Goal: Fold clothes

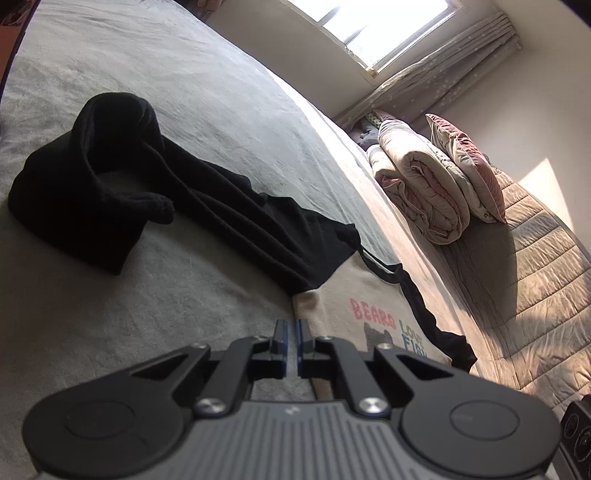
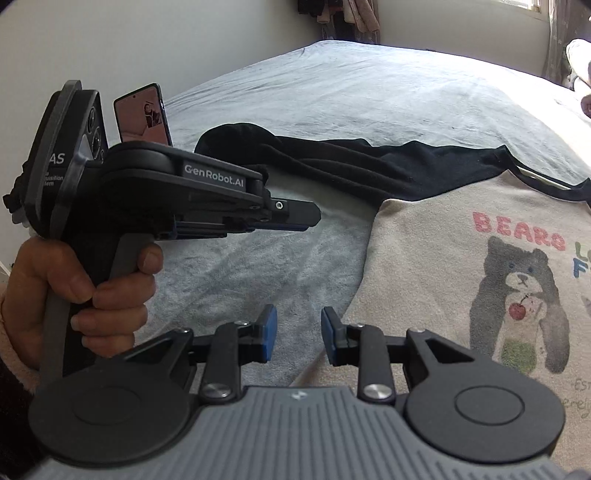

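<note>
- On the bed [image 2: 332,85] lies the shirt [image 2: 461,266], black sleeve [image 1: 155,192] stretched sideways.
- Left tongs [image 1: 291,341] pressed together, empty, by the shirt's edge.
- Right tongs [image 2: 298,334] parted, empty.

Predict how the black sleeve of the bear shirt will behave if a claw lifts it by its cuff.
The black sleeve probably droops limply, since it lies bunched in soft folds. It likely feels light, and should drag along the grey bedcover rather than slide freely.

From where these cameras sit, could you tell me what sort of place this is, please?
Most likely a home bedroom: a wide bed under a grey fleece blanket, a rolled beige quilt with a pink-edged pillow, and a curtained window.
</note>
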